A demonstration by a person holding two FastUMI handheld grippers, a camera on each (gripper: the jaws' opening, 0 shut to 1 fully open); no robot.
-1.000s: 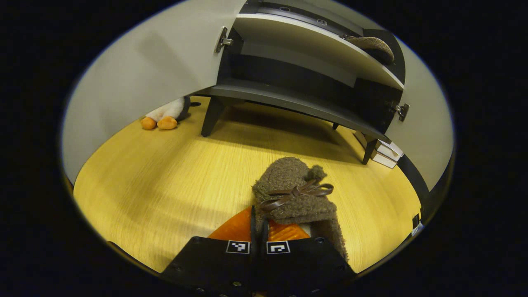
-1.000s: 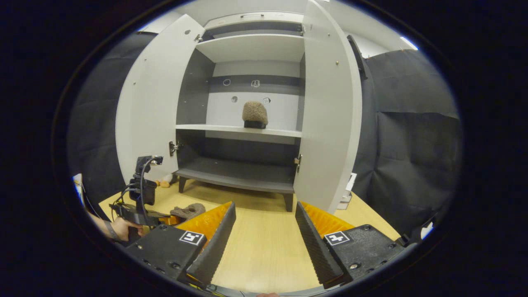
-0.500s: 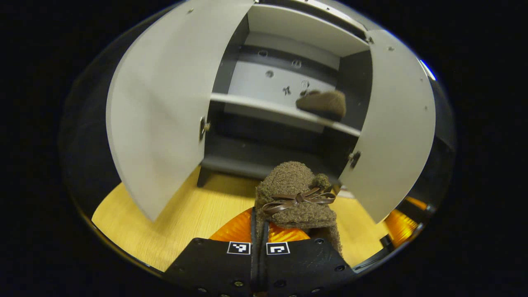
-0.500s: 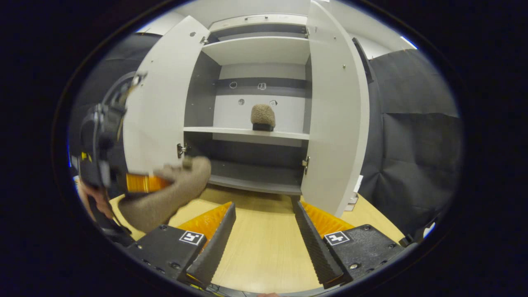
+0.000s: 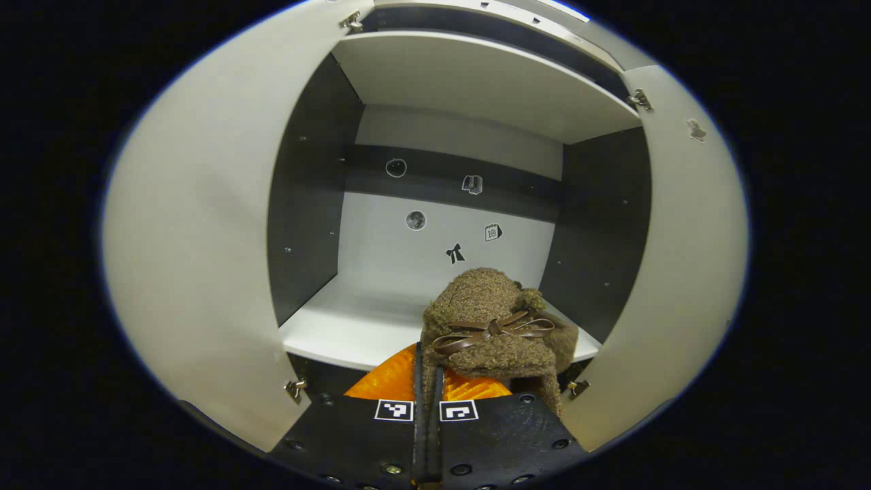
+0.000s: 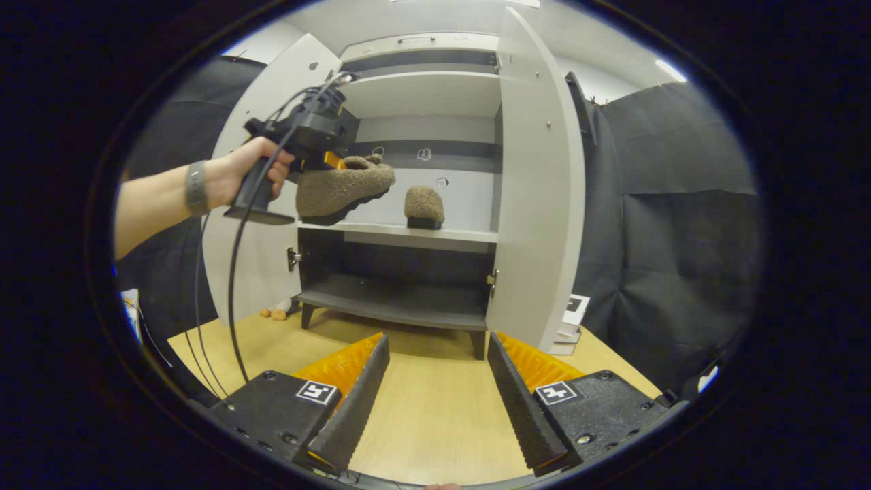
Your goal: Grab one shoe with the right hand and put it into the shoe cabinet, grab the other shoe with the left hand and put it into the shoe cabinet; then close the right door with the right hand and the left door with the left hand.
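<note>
We carry 2nd shoe (image 5: 491, 327) clamped in left claw (image 5: 429, 381) toward shelf (image 5: 354, 333) ahead; right claw (image 6: 435, 401) gapes empty; next: set down, release.

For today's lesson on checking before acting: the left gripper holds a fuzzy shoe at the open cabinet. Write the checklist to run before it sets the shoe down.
1. Left gripper shut on the held shoe: ok.
2. Both doors, left door and right door, open: ok.
3. Free middle shelf space beside the first shoe: ok.
4. Held shoe fully over the shelf: cannot tell.
5. Right gripper open, low, away from the cabinet: ok.
</note>
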